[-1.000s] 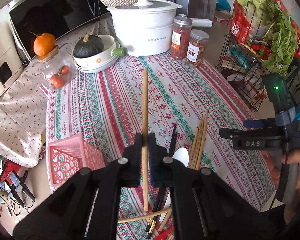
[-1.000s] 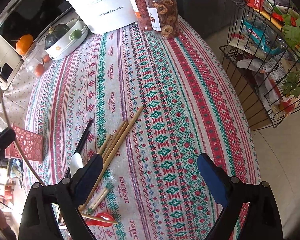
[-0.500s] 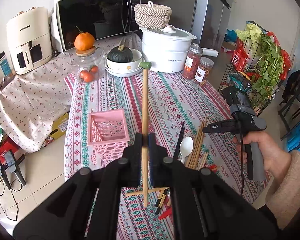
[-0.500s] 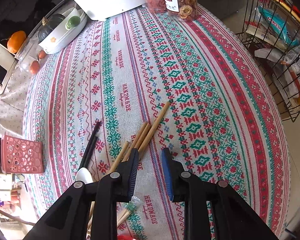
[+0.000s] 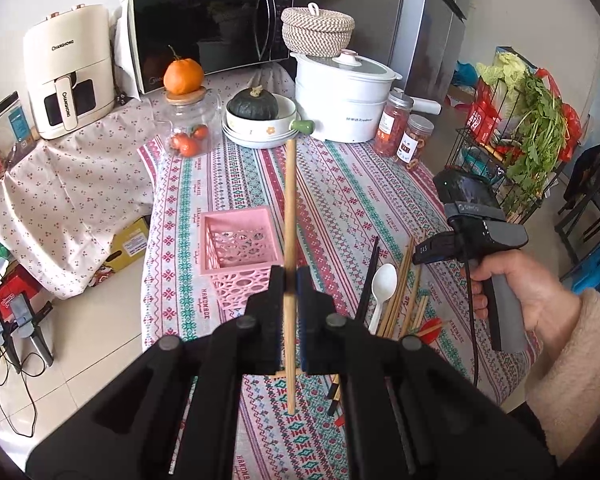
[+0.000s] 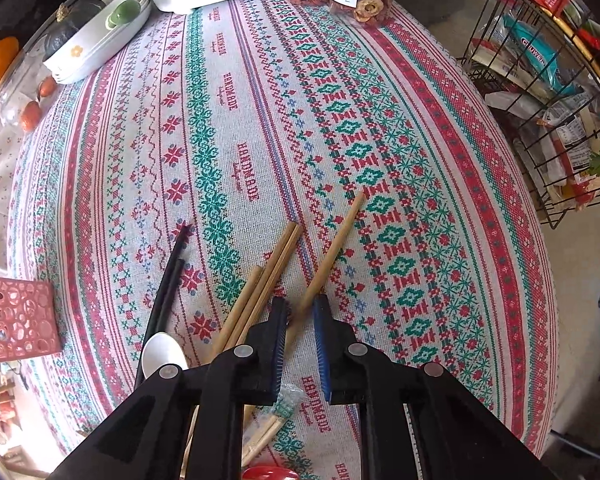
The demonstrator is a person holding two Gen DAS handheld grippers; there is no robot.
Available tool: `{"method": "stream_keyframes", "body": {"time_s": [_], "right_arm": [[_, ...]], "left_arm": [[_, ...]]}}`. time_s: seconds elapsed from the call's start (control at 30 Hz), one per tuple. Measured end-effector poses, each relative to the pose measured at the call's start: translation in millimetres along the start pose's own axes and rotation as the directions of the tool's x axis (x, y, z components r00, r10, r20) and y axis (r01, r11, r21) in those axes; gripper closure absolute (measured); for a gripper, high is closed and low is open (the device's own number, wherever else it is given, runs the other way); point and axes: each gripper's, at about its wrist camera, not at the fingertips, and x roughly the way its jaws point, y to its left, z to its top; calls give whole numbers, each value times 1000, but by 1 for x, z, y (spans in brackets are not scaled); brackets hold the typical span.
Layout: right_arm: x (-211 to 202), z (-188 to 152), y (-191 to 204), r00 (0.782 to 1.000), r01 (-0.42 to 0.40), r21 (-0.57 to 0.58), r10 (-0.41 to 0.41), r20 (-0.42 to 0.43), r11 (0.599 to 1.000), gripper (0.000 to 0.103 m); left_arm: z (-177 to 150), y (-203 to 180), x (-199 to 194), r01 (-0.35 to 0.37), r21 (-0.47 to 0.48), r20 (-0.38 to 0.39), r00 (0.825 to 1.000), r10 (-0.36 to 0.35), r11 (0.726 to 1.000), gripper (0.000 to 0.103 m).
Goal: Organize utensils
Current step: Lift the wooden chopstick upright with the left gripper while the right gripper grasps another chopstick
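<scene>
Chopsticks: one clamped in the left gripper (image 5: 290,280), another between the right gripper's (image 6: 302,312) closing jaws.
Held chopstick (image 5: 289,216) stands upright, with the pink basket (image 5: 240,248) at its 9 o'clock; the loose chopstick (image 6: 336,240) slants toward 1 o'clock on the tablecloth (image 6: 380,120), other chopsticks (image 6: 268,272) at its 9 o'clock.

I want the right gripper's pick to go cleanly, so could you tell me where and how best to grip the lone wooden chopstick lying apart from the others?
Grip the lone chopstick across its lower shaft, from straight above. It lies flat, clear of the paired chopsticks, and the right gripper is already closing astride it there.
</scene>
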Motion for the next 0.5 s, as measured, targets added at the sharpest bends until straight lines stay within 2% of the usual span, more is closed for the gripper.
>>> {"method": "stream_keyframes", "body": {"time_s": [0.07,0.13,0.23,0.37,0.5], "right_arm": [[2,0,5,1000,5,10,-6,26,1000,91],[1,-1,3,999,-25,42,23,48,999,93],[0,1,-11,989,-138,94,132,68,986,96],[-14,3,-24,958,-268,113,252,138,957,97],[-50,-4,-27,920,-339,67,315,233,938,97]], "left_arm": [[0,2,0,-11,-6,7,1000,11,1000,96],[0,3,0,-22,-10,16,1000,22,1000,96],[0,5,-4,-32,-15,35,999,32,999,96],[2,7,-12,-42,-19,70,997,43,999,96],[7,9,-21,-47,-31,114,992,50,998,96]]}}
